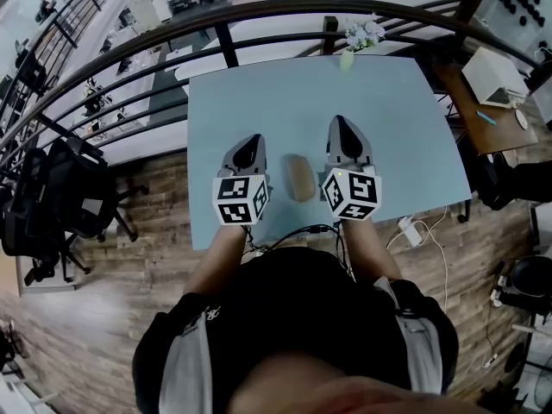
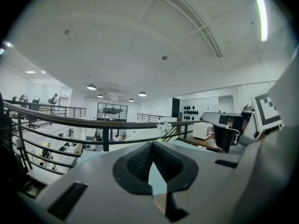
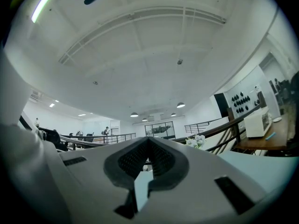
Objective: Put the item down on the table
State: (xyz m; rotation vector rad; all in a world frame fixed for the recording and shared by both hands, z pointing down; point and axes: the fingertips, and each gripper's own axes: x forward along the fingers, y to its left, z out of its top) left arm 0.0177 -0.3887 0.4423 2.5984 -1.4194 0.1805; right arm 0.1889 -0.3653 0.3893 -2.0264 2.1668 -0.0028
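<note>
Item [image 1: 299,178] flat on table [image 1: 379,119], between left tool [image 1: 252,145] and right tool [image 1: 345,132].

This is a big office. It has a railing [image 1: 228,46], black chairs [image 1: 69,197], a wooden desk [image 1: 470,115] and ceiling lights [image 2: 91,87].

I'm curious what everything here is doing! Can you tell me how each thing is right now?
Left tongs: shut, holding nothing.
Right tongs: shut, holding nothing.
Tan oval item: lying flat on the table between the two, not held.
Flowers: standing upright at the table's far edge.
</note>
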